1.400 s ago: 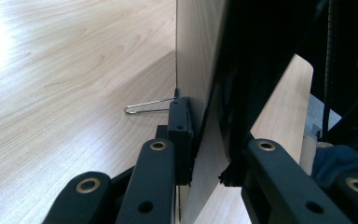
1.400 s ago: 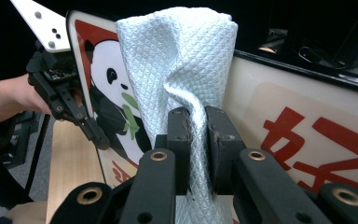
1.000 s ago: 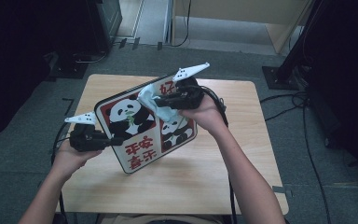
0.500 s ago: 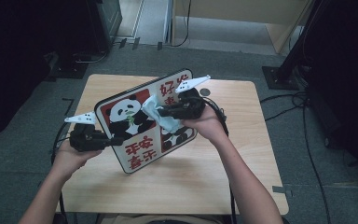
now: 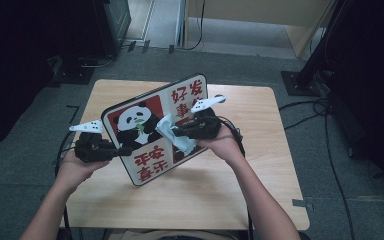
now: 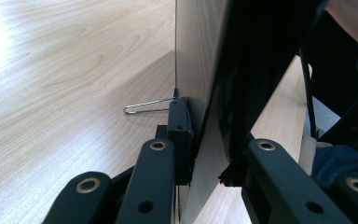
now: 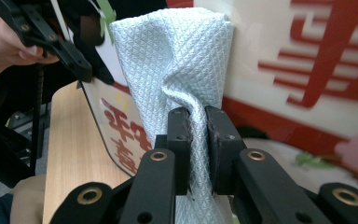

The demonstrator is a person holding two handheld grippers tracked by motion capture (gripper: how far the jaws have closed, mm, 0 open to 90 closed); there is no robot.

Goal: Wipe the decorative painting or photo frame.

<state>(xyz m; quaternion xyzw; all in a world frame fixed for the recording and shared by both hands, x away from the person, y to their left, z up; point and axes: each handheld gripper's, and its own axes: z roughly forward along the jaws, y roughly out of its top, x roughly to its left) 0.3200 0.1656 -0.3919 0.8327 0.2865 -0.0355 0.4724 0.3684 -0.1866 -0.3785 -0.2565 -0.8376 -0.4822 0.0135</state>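
Pale blue cloth (image 7: 172, 70) is pinched tight in the right gripper (image 7: 196, 135) and pressed on the panda board (image 5: 155, 127). The left gripper (image 6: 205, 140), jaws closed on the board's edge, holds it tilted above the table (image 5: 260, 200). I judge the wiping step is in hand; next the cloth should slide across the picture with steady pressure.

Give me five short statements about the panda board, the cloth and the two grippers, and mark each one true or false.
1. The right gripper is shut on a pale blue cloth. True.
2. The panda board lies flat on the table. False: it is held tilted up, its printed face toward the high camera.
3. The left gripper clamps the board's edge between its jaws. True.
4. The cloth is pressed against the board's plain back. False: it touches the printed front, beside the red characters.
5. The left gripper holds the cloth. False: the cloth is in the right gripper.
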